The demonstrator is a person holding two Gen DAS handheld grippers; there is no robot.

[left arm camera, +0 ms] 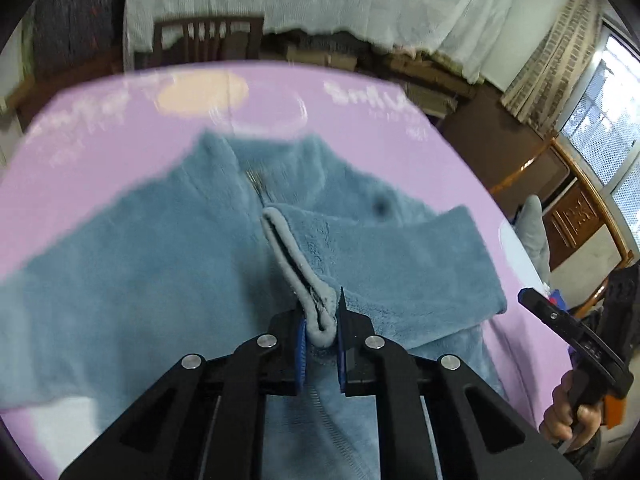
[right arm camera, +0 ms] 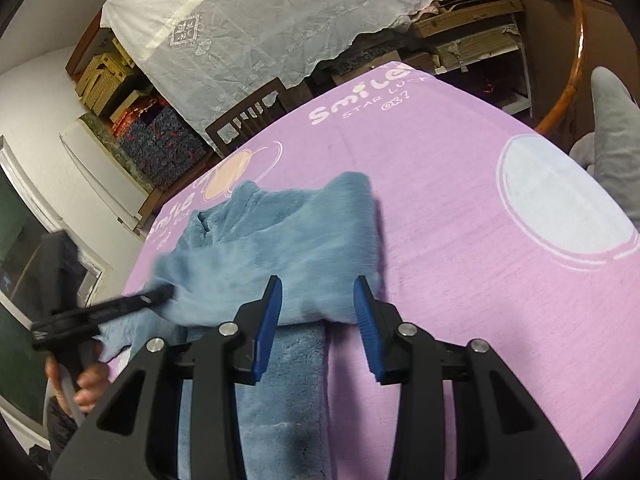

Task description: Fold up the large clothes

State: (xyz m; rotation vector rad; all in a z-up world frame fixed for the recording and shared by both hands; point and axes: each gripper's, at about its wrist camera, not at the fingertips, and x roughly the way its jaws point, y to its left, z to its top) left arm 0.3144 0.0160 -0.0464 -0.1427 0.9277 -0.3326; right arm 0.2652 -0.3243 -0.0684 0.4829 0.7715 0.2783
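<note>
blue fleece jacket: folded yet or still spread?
Partly folded. One sleeve lies across the blue fleece jacket; the other still stretches out over the pink cloth. The left claw pinches the sleeve's cuff.

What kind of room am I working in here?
Probably a lived-in home room used partly for storage. A wooden chair stands past the table's pink printed cloth, lace-covered shelves hold stacked baskets, and there is a curtained window.

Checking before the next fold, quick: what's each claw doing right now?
Left claw: closed on the fleece jacket's grey trim.
Right claw: part open, jacket between the pads, grip unclear.
</note>
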